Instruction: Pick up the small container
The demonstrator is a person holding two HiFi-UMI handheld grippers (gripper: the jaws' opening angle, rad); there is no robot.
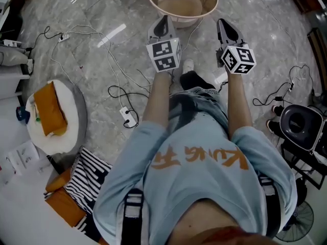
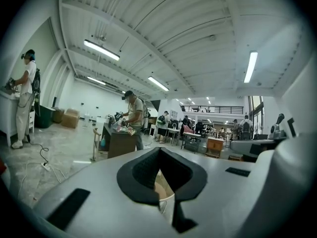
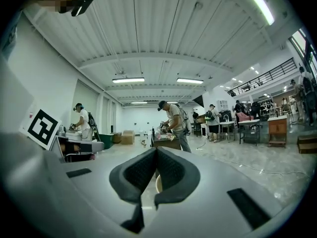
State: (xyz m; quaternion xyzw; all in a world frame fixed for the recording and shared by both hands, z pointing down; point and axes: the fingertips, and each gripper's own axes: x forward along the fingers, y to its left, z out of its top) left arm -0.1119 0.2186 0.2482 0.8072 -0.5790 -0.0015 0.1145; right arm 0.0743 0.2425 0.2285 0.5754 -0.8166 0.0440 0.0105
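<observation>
In the head view a beige round basin [image 1: 182, 4] stands on the marble floor just ahead of the person's feet. My left gripper [image 1: 163, 20] is held at its near rim, jaws together and empty. My right gripper [image 1: 223, 23] hangs a little right of the basin, also shut on nothing. In the left gripper view the dark pads [image 2: 141, 172] meet at their tips, and a bit of the basin's rim [image 2: 163, 195] shows below them. The right gripper view shows the same closed pads [image 3: 171, 170], with a sliver of rim [image 3: 158, 183]. I cannot pick out a small container.
White cables [image 1: 115, 88] and a power strip [image 1: 129, 118] lie on the floor at left. A round white cushion [image 1: 69, 119] with an orange item sits further left, a black speaker [image 1: 298, 124] at right. In the gripper views, people work at a desk [image 2: 119, 140] across the hall.
</observation>
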